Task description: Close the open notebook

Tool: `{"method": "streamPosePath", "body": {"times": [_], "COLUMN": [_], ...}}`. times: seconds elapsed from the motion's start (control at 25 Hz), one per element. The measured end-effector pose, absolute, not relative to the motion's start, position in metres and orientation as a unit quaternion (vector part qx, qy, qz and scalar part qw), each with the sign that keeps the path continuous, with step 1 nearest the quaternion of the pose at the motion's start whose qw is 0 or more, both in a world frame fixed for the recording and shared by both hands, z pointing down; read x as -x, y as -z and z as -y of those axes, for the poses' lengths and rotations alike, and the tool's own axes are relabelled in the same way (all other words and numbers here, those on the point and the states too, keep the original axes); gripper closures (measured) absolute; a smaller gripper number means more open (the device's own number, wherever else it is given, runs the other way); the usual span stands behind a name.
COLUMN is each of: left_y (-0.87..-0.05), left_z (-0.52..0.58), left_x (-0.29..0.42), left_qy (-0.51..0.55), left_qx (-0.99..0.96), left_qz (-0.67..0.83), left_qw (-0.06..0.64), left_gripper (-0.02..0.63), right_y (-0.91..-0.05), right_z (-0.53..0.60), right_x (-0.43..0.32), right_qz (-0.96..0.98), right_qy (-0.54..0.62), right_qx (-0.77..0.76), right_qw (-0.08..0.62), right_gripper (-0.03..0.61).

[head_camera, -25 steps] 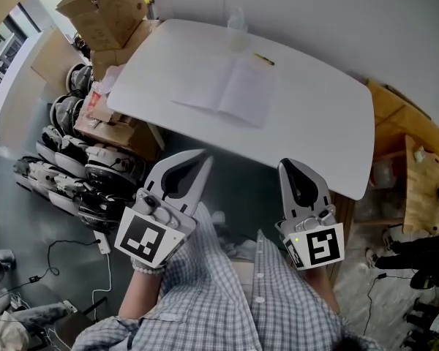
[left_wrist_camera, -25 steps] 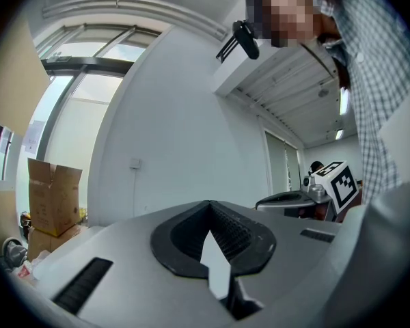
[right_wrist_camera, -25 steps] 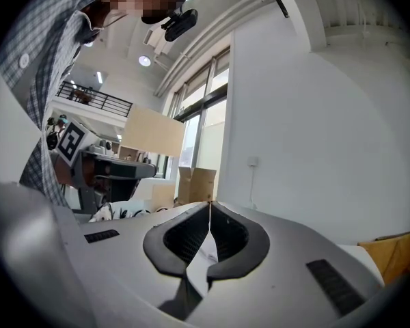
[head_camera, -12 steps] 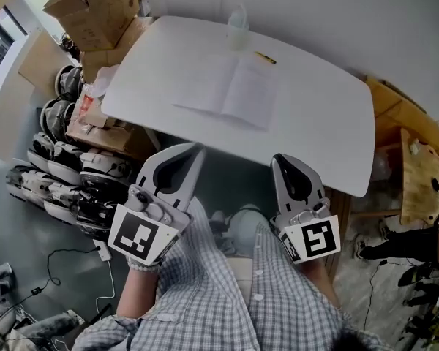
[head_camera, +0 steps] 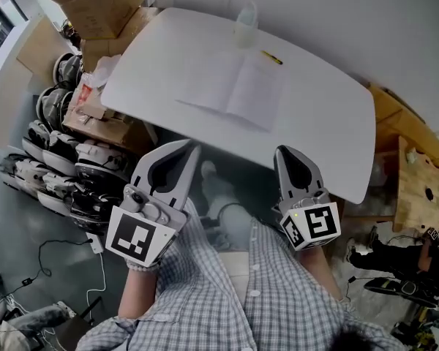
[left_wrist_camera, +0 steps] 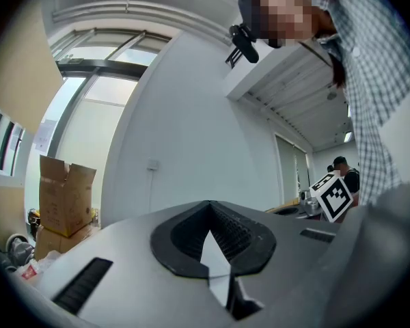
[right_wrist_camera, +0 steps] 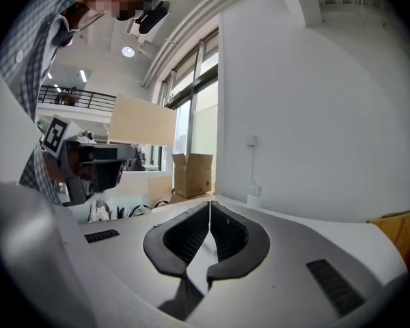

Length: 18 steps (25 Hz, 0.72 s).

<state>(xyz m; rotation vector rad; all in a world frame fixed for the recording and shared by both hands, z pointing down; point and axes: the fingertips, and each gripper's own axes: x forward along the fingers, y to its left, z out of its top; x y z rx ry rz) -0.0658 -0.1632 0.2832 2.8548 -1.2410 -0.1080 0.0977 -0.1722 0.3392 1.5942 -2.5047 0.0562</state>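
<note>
The open notebook (head_camera: 238, 90) lies flat, pages up, in the middle of the white table (head_camera: 329, 145). A yellow pen (head_camera: 272, 58) sits just beyond it. Both grippers hover short of the table's near edge, over the floor and the person's legs, and touch nothing. My left gripper (head_camera: 192, 147) is shut and empty, its tips meeting (left_wrist_camera: 209, 205). My right gripper (head_camera: 284, 152) is also shut with nothing between its pads (right_wrist_camera: 210, 202). The jaws hide the notebook in both gripper views.
A clear bottle (head_camera: 245, 17) stands at the table's far edge, also seen as bottle (right_wrist_camera: 254, 195). Cardboard boxes (head_camera: 95, 6) and a row of helmets (head_camera: 58, 159) crowd the floor on the left. A wooden bench (head_camera: 417, 181) stands to the right.
Both grippers have drifted a little nearer the table's front edge and stay shut. The notebook has not moved.
</note>
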Motion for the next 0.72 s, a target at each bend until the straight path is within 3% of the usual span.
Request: {"method": "streamPosePath", "body": {"times": [0.72], "left_y": [-0.318], "left_z": [0.241], "left_x": [0.093], "left_qy": [0.001], "left_qx": [-0.897], "left_qz": [0.438], "left_qw": [0.050], "left_gripper": [0.607], "right_y": [-0.448], "right_z": [0.266], "right_x": [-0.091], "right_qz": [0.815], "right_qy": [-0.257], "right_qx": [-0.517], "right_qw": [0.042], "right_gripper": [0.557]}}
